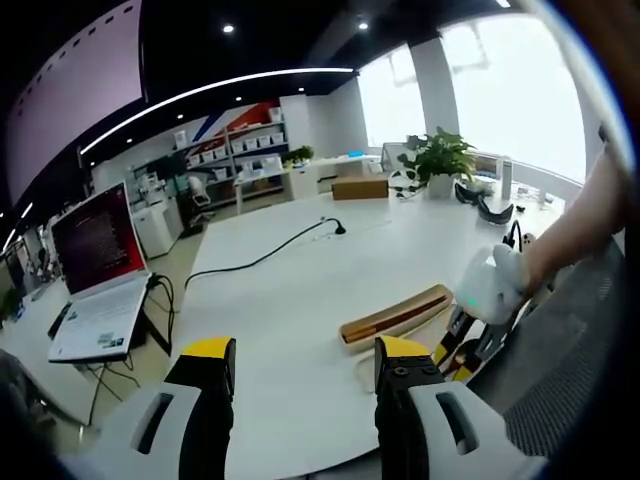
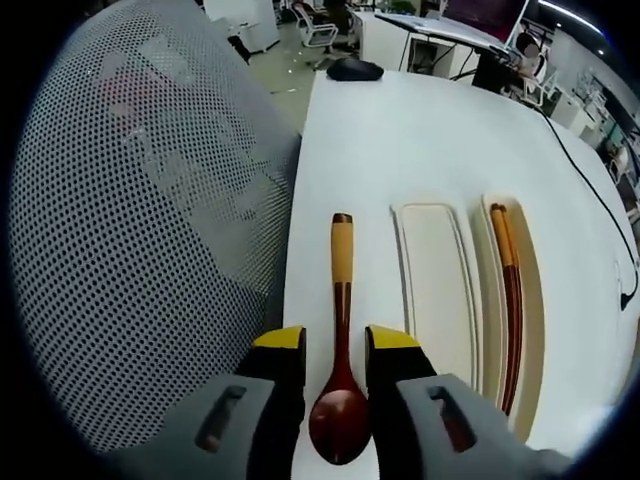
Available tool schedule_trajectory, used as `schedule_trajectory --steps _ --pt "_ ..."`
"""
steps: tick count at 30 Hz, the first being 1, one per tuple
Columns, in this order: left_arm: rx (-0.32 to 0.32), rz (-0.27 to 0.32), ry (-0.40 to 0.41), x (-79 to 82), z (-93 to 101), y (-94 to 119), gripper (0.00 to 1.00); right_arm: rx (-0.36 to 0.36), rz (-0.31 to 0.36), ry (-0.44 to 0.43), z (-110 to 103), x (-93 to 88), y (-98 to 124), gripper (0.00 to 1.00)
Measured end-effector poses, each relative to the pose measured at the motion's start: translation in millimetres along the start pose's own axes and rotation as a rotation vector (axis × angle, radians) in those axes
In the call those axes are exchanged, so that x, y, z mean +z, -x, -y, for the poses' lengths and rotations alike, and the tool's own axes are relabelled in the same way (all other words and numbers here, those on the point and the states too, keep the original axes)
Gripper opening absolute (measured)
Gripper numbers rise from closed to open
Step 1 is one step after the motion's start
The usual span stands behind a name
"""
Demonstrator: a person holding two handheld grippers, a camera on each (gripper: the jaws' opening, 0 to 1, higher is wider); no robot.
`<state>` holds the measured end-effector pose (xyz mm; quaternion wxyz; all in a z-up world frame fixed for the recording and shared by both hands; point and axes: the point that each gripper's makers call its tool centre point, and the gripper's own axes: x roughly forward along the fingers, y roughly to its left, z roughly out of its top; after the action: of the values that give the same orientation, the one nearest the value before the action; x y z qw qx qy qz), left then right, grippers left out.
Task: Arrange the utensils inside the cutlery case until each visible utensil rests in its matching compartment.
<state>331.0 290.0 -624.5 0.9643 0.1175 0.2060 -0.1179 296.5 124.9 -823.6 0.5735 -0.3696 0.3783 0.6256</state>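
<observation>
Spoon (image 2: 340, 400) bowl sits between right tool (image 2: 335, 350) jaws (contact unclear).

Left gripper view low, across the white table (image 1: 300, 290); right gripper view close, downward; shared cutlery case (image 2: 470, 290).

Open-plan office under a dark ceiling (image 1: 250, 30) with a curved strip light (image 1: 200, 92) and small spotlights. Bright windows (image 1: 500, 90) along the far side. Long white table (image 1: 300, 290) carrying a black cable (image 1: 265, 255), potted plant (image 1: 440, 160) and cardboard box (image 1: 360, 188). Open laptop (image 1: 95, 270) on a side desk. Shelving (image 1: 235, 160) behind (contents too small to tell). Mesh chair back (image 2: 140, 230) beside the table edge.
</observation>
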Motion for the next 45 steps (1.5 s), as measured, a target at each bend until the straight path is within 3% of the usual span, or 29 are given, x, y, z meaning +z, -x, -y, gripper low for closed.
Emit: schedule_trajectory --steps 14,19,45 --pt "0.001 -0.002 -0.001 -0.1 0.3 0.2 0.57 -0.013 -0.035 0.008 0.8 -5.5 -3.2 0.17" --pt "0.0 -0.003 -0.001 0.0 0.7 0.2 0.57 -0.033 -0.05 0.054 -0.8 -4.8 -5.3 0.16" --pt "0.002 -0.009 -0.003 -0.8 0.8 0.0 0.57 -0.055 -0.017 0.042 5.3 -0.2 -6.3 0.05"
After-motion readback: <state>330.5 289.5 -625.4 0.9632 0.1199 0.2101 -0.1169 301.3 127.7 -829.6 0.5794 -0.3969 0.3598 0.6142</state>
